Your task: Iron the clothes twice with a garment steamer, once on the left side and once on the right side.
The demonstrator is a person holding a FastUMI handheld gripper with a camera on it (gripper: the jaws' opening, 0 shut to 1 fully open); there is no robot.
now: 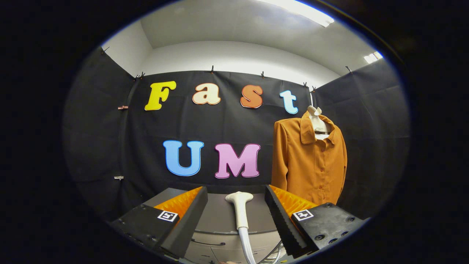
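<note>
One steamer head (239, 209), pale and upright on its hose, standing between the fingers of the gripper (236, 216), touched by neither. Probably light and rigid but smooth, tugged by the hose; best pinched on the straight neck below the flared top. Gripper spread wide, holding nothing, levelled forward over a grey surface (220, 216). Orange shirt (311, 161) hanging soft beyond the right finger, against the booth wall.

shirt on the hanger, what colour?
Plain burnt orange shirt, clearest in the gripper view.
</note>
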